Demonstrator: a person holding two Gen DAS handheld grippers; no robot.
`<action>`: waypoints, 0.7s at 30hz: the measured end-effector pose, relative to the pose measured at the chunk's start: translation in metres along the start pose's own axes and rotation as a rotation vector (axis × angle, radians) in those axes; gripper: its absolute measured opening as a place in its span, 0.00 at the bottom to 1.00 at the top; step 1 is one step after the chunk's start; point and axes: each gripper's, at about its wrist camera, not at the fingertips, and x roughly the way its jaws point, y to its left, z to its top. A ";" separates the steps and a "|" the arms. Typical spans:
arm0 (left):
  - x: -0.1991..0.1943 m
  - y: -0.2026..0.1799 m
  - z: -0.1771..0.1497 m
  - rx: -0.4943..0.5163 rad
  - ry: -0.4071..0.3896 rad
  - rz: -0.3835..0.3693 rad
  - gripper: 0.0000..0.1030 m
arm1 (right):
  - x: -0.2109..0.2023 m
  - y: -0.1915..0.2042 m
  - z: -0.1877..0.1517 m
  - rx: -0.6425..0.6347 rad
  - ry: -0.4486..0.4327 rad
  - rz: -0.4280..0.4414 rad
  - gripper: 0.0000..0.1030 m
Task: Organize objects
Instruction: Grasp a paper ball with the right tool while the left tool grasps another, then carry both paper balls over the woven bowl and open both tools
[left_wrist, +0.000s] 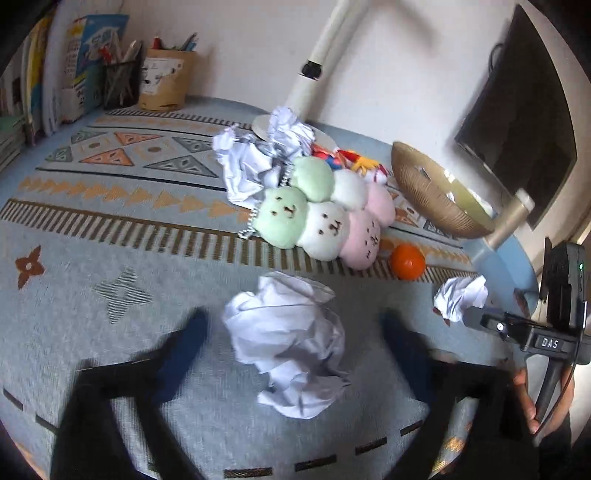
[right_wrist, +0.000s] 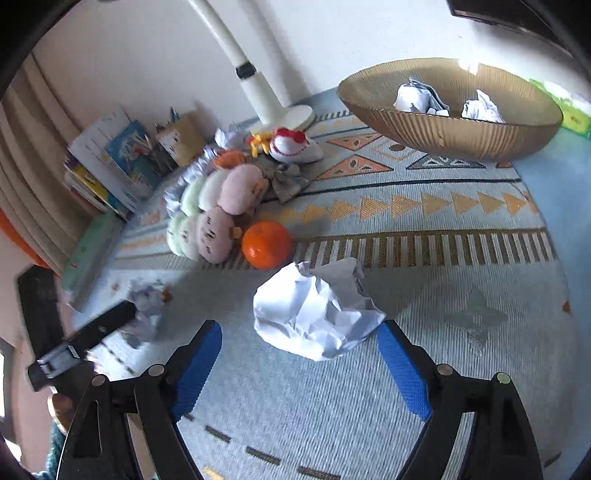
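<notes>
A crumpled white paper ball (left_wrist: 290, 347) lies on the patterned cloth between the open fingers of my left gripper (left_wrist: 295, 325). A second crumpled paper ball (right_wrist: 317, 306) lies between the open fingers of my right gripper (right_wrist: 299, 328), touching the right pad. The right gripper also shows in the left wrist view (left_wrist: 476, 314) by that ball (left_wrist: 460, 297). A ribbed gold bowl (right_wrist: 461, 136) at the back right holds two paper balls (right_wrist: 419, 98). An orange (right_wrist: 266, 243) and a stack of pastel plush toys (right_wrist: 212, 206) lie behind the paper.
More crumpled paper (left_wrist: 258, 155) and a white lamp base (right_wrist: 291, 114) stand at the back. Books (right_wrist: 110, 166) and pen holders (left_wrist: 168, 79) line the far left. A dark monitor (left_wrist: 524, 122) hangs at the right. A red and white toy (right_wrist: 291, 144) lies near the lamp.
</notes>
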 end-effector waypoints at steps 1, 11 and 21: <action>0.004 -0.003 -0.001 0.013 0.020 0.004 0.56 | 0.001 0.002 0.000 -0.009 -0.007 -0.020 0.83; -0.013 -0.050 0.005 0.168 -0.049 -0.013 0.45 | -0.006 0.003 -0.004 -0.003 -0.073 0.003 0.39; 0.004 -0.135 0.086 0.300 -0.125 -0.124 0.45 | -0.097 -0.028 0.042 -0.010 -0.317 -0.120 0.39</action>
